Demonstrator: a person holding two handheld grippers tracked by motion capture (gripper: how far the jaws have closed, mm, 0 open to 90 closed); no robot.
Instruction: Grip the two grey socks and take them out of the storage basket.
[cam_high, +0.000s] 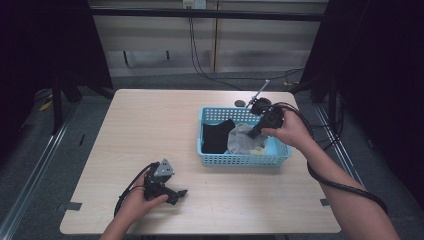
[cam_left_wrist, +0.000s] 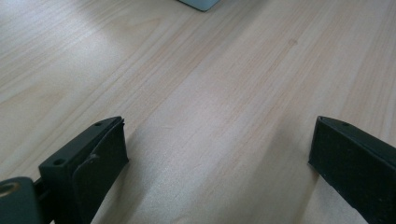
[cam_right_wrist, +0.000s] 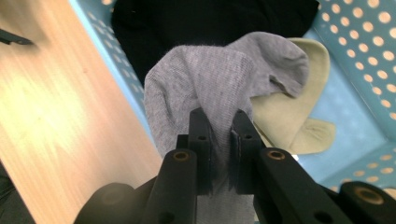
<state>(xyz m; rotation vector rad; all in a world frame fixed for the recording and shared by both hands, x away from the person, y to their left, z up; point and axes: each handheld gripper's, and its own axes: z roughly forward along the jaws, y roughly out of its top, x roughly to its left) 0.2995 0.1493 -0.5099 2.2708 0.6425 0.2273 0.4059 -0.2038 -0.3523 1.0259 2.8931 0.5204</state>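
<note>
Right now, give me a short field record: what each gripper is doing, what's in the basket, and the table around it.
right gripper: shut on grey knitted sock, held over the basket
left gripper: open, nothing between the jaws, low over the table
light blue perforated plastic basket: holds black cloth and pale yellow sock
light wooden table: bare in front of left gripper
</note>
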